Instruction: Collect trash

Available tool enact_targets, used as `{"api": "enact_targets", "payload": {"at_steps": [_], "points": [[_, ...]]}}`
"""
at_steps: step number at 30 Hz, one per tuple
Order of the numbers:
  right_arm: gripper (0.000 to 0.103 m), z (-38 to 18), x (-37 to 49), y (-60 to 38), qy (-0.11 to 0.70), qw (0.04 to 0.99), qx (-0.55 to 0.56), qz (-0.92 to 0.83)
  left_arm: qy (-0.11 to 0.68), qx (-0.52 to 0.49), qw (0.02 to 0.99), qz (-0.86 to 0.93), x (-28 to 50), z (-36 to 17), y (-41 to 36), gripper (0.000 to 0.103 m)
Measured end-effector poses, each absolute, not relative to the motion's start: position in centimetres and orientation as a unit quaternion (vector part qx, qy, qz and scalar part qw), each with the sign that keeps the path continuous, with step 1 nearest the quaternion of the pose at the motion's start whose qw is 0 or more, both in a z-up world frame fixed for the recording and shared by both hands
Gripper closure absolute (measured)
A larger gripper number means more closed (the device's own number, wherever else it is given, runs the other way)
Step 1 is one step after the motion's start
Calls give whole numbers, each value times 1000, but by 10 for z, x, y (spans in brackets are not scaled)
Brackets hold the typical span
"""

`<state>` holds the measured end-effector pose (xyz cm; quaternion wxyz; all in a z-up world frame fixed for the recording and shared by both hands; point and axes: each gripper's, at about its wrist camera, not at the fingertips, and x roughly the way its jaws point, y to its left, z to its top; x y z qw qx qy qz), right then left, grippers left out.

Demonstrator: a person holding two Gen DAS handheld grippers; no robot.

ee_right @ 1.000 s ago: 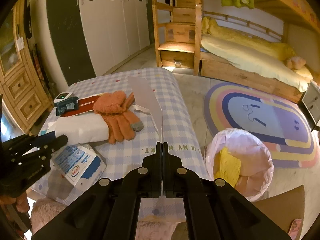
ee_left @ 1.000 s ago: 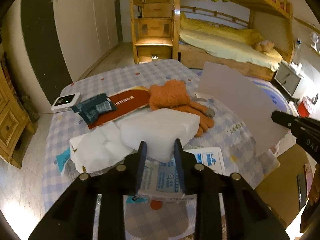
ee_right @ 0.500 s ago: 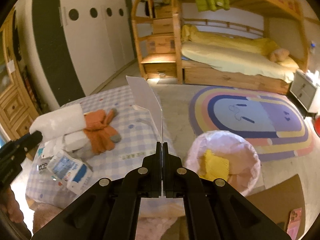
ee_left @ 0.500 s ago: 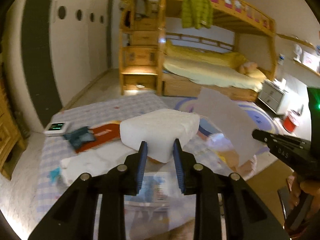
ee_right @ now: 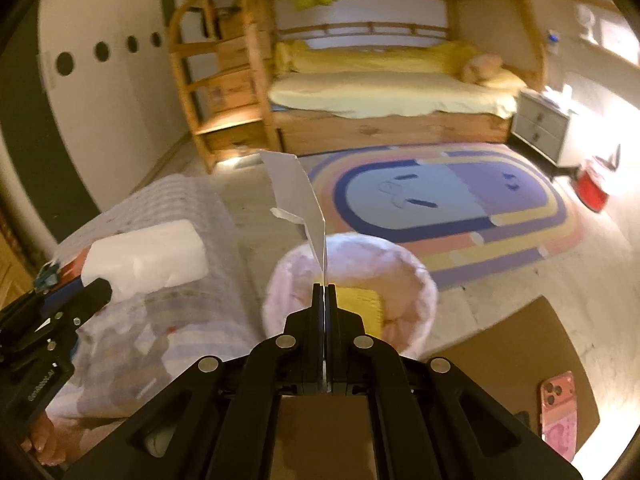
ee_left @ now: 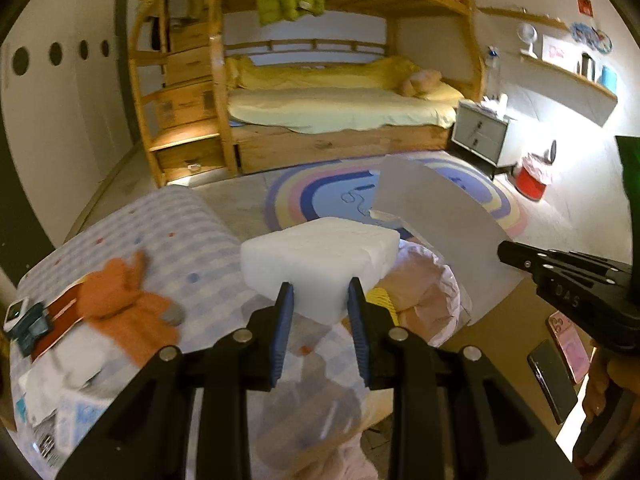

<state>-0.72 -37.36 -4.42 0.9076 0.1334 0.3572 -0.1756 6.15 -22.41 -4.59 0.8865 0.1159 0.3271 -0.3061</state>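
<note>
My left gripper [ee_left: 320, 300] is shut on a white foam block [ee_left: 320, 264] and holds it in the air beside the table edge, close to the bin; the block also shows in the right wrist view [ee_right: 148, 258]. My right gripper [ee_right: 325, 292] is shut on a white sheet of card [ee_right: 298, 196], held upright over the pink-lined trash bin [ee_right: 416, 280]. The sheet [ee_left: 436, 220] and the right gripper [ee_left: 508, 250] show in the left wrist view above the bin [ee_left: 432, 280]. A yellow item [ee_right: 360, 308] lies in the bin.
The checked table [ee_left: 188, 236] holds orange gloves [ee_left: 124, 304], a red card [ee_left: 60, 320], a dark packet [ee_left: 32, 326] and white paper [ee_left: 60, 372]. A cardboard sheet [ee_right: 520, 344] with phones [ee_right: 558, 404] lies on the floor. A rainbow rug [ee_right: 444, 200] and bunk bed [ee_right: 380, 92] lie beyond.
Both grippers swung right from over the table toward the bin. The foam block was lifted off the table. The sheet now hangs over the bin.
</note>
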Motion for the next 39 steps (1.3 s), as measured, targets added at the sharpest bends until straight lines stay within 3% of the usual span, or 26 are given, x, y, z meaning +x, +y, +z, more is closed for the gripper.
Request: {"api": "enact_targets", "payload": {"at_steps": [15, 18, 20, 39], "points": [[102, -82, 27, -430, 381, 884, 164, -215, 351, 131, 867, -328, 105, -78, -298, 72], [97, -88, 36, -435, 382, 883, 167, -215, 355, 128, 864, -334, 111, -78, -302, 52], [91, -88, 36, -436, 381, 883, 171, -213, 348, 126, 867, -334, 109, -77, -297, 47], [88, -41, -10, -379, 362, 904, 153, -169, 341, 89, 892, -282, 71, -35, -208, 47]]}}
